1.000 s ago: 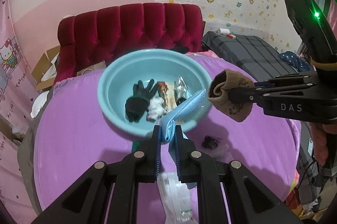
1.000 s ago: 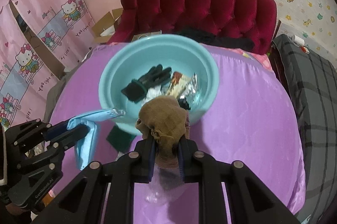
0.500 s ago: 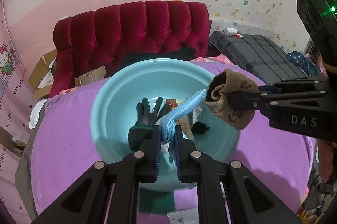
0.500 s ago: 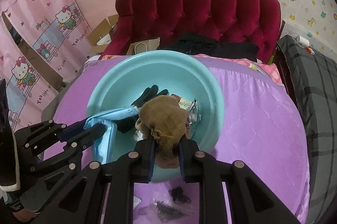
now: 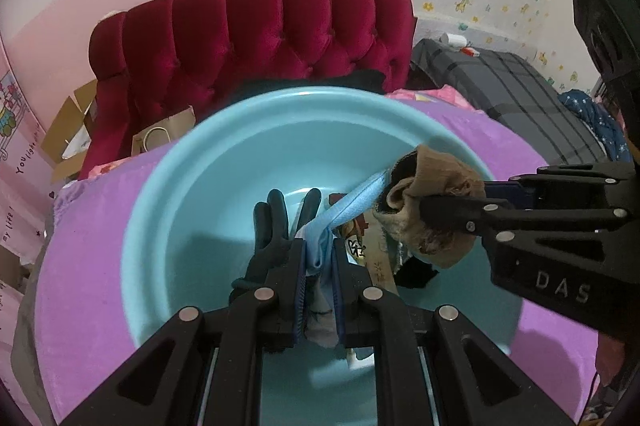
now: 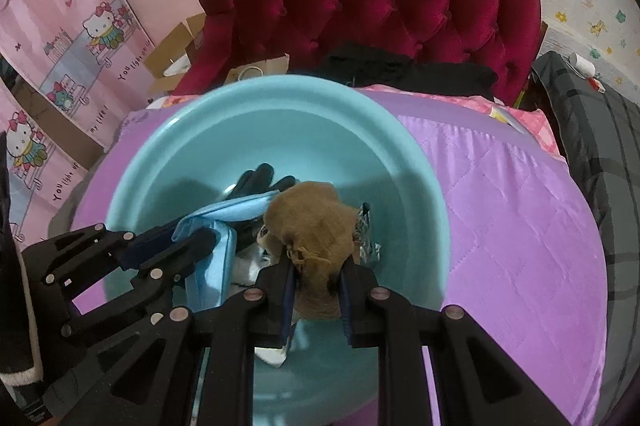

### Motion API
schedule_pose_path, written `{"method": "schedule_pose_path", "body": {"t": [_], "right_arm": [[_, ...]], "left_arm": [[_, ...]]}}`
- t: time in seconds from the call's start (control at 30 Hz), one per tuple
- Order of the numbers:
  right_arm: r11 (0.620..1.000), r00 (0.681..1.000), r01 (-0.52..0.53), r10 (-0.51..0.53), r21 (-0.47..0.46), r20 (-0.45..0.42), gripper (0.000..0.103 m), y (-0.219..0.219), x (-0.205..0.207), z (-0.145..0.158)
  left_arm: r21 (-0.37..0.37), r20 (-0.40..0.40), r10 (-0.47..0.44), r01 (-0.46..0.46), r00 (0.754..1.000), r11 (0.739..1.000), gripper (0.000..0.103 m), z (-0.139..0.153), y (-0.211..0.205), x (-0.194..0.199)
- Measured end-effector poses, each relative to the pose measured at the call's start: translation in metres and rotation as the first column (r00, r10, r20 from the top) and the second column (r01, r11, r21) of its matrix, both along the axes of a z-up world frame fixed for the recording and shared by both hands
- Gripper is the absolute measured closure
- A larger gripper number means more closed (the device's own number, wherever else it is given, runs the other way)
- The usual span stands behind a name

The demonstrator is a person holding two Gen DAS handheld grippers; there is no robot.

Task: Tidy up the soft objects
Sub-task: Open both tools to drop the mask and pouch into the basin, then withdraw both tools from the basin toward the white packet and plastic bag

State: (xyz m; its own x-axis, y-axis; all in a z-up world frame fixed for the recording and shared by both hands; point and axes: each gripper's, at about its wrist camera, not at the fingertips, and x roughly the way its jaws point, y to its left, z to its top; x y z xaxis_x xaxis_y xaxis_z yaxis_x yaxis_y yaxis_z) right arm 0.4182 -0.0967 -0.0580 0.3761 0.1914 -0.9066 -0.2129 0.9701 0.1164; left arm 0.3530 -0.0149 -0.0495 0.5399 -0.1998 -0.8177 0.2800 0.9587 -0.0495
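A large light-blue basin (image 5: 168,210) sits on the purple quilted table and also shows in the right wrist view (image 6: 404,182). My left gripper (image 5: 318,258) is shut on a light-blue cloth (image 5: 352,206) and holds it over the basin; the cloth also shows in the right wrist view (image 6: 216,226). My right gripper (image 6: 316,266) is shut on a brown sock (image 6: 312,222), also over the basin, beside the cloth (image 5: 432,194). A black glove (image 5: 272,226) and some wrappers (image 6: 366,230) lie in the basin.
A red tufted headboard (image 5: 256,30) stands behind the table with cardboard boxes (image 5: 72,130) to its left. A grey plaid bed (image 5: 520,94) is at the right. The purple table cover (image 6: 520,210) extends to the right of the basin.
Both grippers have moved forward from the table's front side to over the basin, carrying the blue cloth and the brown sock. Both stay shut.
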Motion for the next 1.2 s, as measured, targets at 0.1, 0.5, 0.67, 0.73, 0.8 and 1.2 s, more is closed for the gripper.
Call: {"method": "schedule_pose_path", "body": {"t": [0.1, 0.5, 0.67, 0.73, 0.8, 1.2], "right_arm": [[1.000, 1.000, 0.007, -0.006, 0.014, -0.022, 0.082, -0.002, 0.005, -0.006], [1.000, 1.000, 0.025, -0.025, 0.007, 0.015, 0.025, -0.002, 0.002, 0.006], [0.999, 0.999, 0.020, -0.019, -0.027, 0.032, 0.000, 0.000, -0.010, 0.014], [0.999, 0.999, 0.014, -0.012, -0.041, 0.039, 0.000, 0.001, -0.017, 0.017], [0.999, 0.999, 0.010, -0.008, -0.051, 0.046, 0.000, 0.001, -0.027, 0.021], [0.998, 0.996, 0.043, -0.040, -0.040, 0.084, 0.000, 0.001, -0.089, 0.047]], "left_arm": [[0.022, 0.002, -0.007, 0.007, 1.000, 1.000, 0.090, -0.004, -0.005, 0.005], [0.054, 0.046, 0.031, -0.034, 0.998, 0.998, 0.011, 0.003, -0.003, -0.002], [0.078, 0.069, 0.051, -0.056, 0.996, 0.995, 0.000, 0.006, 0.004, -0.012], [0.077, 0.080, 0.050, -0.056, 0.996, 0.995, 0.000, 0.010, 0.007, -0.020], [0.073, 0.081, 0.052, -0.058, 0.995, 0.996, 0.000, 0.014, 0.010, -0.029], [0.055, 0.113, 0.055, -0.061, 0.992, 0.997, 0.000, 0.038, 0.022, -0.079]]}}
